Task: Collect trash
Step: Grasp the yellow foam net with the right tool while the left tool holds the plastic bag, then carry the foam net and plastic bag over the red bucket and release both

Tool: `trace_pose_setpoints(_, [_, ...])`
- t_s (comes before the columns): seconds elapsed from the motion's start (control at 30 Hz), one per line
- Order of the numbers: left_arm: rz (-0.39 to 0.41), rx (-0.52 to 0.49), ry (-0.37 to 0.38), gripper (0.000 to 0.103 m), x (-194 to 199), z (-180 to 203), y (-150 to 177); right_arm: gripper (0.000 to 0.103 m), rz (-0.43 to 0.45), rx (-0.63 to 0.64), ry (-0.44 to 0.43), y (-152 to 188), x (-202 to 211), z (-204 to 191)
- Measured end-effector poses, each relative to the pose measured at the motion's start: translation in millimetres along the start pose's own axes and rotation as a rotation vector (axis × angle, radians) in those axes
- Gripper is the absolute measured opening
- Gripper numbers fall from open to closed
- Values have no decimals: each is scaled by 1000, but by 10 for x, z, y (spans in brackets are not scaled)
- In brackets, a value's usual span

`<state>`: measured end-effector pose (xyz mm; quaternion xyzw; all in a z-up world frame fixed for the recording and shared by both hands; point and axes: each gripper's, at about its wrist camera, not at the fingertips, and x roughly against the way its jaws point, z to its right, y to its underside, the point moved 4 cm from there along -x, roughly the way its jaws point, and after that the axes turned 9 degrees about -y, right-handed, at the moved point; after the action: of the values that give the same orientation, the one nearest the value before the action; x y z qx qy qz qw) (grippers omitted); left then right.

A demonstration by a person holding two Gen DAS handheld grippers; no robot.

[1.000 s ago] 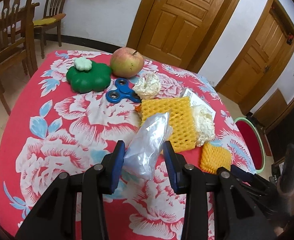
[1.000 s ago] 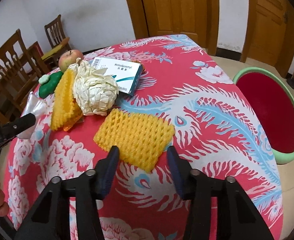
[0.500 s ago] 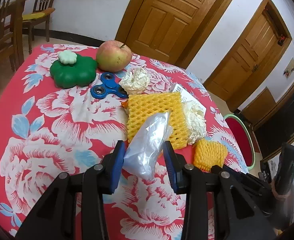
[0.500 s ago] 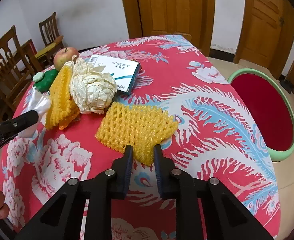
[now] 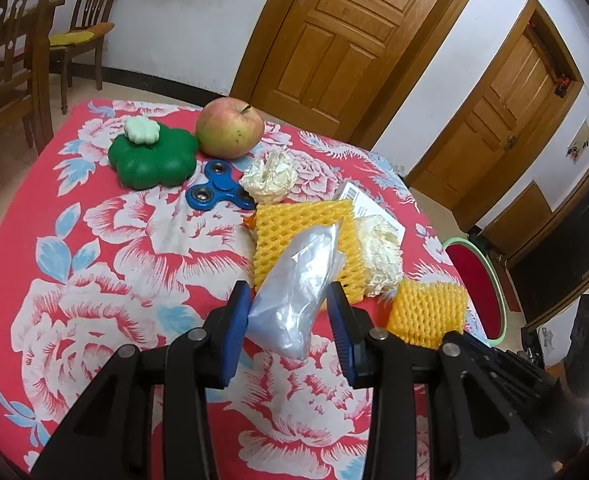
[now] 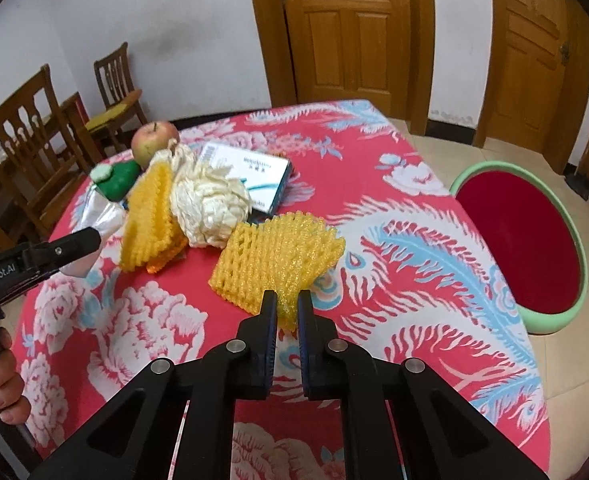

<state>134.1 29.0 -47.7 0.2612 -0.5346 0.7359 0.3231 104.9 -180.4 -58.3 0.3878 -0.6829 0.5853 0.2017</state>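
Two grips are set: your right gripper pinches the near corner of the yellow foam net, and your left gripper clasps the clear plastic bag above the table. Next, carry both right to the red bin.

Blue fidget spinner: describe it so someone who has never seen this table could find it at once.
On the red floral tablecloth, look toward the far end, where the apple sits. Just in front of it, between the green clover-shaped toy and a crumpled white paper ball, lies the fidget spinner: flat, three-lobed, the only blue object.
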Motion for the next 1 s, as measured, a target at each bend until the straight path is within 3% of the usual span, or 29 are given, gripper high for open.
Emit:
trace_pose_setpoints(0.47, [4,-49,54,39,179,408,-31,9,103,-56,-8,-80,407,227])
trace_pose_setpoints(1.0, [-21,-197,120,39,141,1394,-45,9,190,-130,49,-141,829,916])
